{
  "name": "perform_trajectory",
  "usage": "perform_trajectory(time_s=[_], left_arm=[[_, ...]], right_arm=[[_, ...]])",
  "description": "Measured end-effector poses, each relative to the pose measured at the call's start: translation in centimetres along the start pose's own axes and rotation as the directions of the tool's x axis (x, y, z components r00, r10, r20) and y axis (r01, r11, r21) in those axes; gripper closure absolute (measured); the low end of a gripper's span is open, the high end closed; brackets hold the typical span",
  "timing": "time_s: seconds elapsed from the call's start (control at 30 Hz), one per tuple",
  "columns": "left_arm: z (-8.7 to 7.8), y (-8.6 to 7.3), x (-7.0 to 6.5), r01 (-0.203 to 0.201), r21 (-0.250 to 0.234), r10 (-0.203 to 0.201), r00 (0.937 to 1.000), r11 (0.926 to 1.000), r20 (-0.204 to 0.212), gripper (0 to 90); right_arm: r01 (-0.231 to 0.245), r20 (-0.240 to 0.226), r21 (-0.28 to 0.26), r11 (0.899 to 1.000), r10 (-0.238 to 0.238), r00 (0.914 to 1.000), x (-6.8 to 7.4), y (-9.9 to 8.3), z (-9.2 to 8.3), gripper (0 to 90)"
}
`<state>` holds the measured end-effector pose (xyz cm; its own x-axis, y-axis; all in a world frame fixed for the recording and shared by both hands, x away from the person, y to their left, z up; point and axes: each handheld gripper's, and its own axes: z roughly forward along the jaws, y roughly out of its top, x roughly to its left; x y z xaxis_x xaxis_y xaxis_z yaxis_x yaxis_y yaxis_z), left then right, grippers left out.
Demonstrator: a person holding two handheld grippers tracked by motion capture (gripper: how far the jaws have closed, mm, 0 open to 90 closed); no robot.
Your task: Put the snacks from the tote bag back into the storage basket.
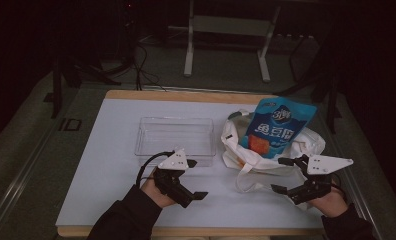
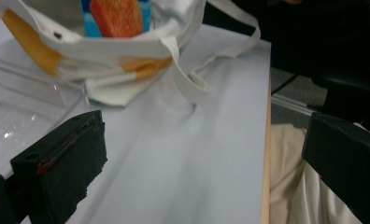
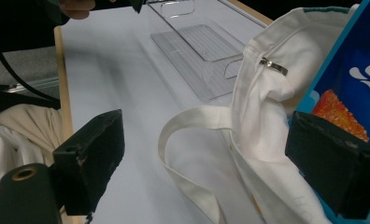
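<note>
Fingers on the right gripper [image 1: 284, 175] are spread wide with nothing between them, just beside the white cloth bag [image 1: 236, 150] and over its loose strap [image 3: 192, 123]. The left gripper [image 1: 196, 179] also has its fingers apart and empty, above bare tabletop [image 1: 106, 160] near the clear plastic tray [image 1: 173, 135]. The bag lies on the tabletop right of the tray, a blue snack packet [image 1: 278, 125] sticking out of it.

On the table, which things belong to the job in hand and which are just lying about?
In the job:
- white tote bag
- blue snack packet standing in it
- right tongs, open beside the bag
- left tongs, open

Lying about:
- clear plastic tray, untouched
</note>
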<state>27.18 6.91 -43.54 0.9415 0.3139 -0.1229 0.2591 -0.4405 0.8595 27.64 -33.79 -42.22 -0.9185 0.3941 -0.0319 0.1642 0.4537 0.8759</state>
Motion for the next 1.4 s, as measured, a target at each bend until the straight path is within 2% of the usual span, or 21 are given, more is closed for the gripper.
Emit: perform_trajectory(time_s=[0.03,0.13,0.17,0.27,0.47,0.67,0.8,0.93,0.97,1.0,1.23,1.33,1.4], left_arm=[[0.0,0.3,0.1,-0.013,0.003,0.013,0.9999,0.9999,0.0,0.2],[-0.2,0.7,0.4,-0.018,-0.009,0.018,0.9998,0.9998,0.007,0.2],[-0.2,1.1,0.6,-0.017,-0.031,0.017,0.9998,0.9994,0.008,0.2],[0.1,1.7,1.1,-0.017,-0.05,0.018,0.9998,0.9986,0.012,0.2],[1.4,3.0,1.9,-0.038,-0.064,0.04,0.9986,0.9972,0.033,0.2],[2.4,4.5,2.7,-0.071,-0.094,0.075,0.9962,0.9931,0.044,0.2],[3.3,5.6,3.4,-0.084,-0.105,0.091,0.9942,0.9909,0.057,0.3],[3.8,6.1,3.7,-0.087,-0.109,0.093,0.9945,0.9903,0.049,0.3],[4.4,6.8,4.0,-0.09,-0.115,0.096,0.9942,0.9893,0.049,0.3],[4.7,7.0,4.2,-0.094,-0.119,0.1,0.9936,0.9885,0.052,0.3],[6.4,8.3,5.6,-0.087,-0.135,0.094,0.9944,0.9871,0.049,0.3],[7.2,8.9,6.2,-0.089,-0.138,0.094,0.9952,0.9865,0.027,0.3],[7.7,9.4,6.6,-0.096,-0.133,0.1,0.9947,0.9864,0.026,0.3]], right_arm=[[-0.001,0.0,-0.004,1.0,0.001,1.0,-0.1,0.1,-0.1,12.0],[0.0,-0.001,-0.022,1.0,0.0,1.0,-0.4,0.2,-0.4,12.1],[0.002,0.002,-0.027,1.0,-0.002,1.0,-0.5,0.2,-0.5,12.1],[0.006,0.011,-0.03,1.0,-0.006,0.9999,-0.9,0.4,-0.9,12.1],[0.024,0.03,-0.03,0.999,-0.024,0.9993,-1.3,0.9,-1.5,13.5],[0.017,0.04,-0.066,0.998,-0.015,0.9991,-2.2,1.3,-2.3,13.6],[0.016,0.054,-0.069,0.997,-0.012,0.9985,-2.9,1.4,-2.6,13.7],[0.013,0.066,-0.069,0.998,-0.009,0.9978,-3.5,1.6,-2.8,13.7],[0.013,0.066,-0.069,0.998,-0.009,0.9978,-3.5,1.6,-2.8,14.0],[0.018,0.082,-0.072,0.997,-0.012,0.9965,-3.9,1.7,-3.1,14.1],[0.011,0.118,-0.084,0.996,-0.001,0.993,-5.3,1.3,-4.2,16.0],[-0.004,0.137,-0.08,0.997,0.015,0.9905,-6.0,0.8,-4.6,16.0],[-0.019,0.147,-0.079,0.997,0.03,0.9887,-6.4,0.5,-4.9,16.0]])
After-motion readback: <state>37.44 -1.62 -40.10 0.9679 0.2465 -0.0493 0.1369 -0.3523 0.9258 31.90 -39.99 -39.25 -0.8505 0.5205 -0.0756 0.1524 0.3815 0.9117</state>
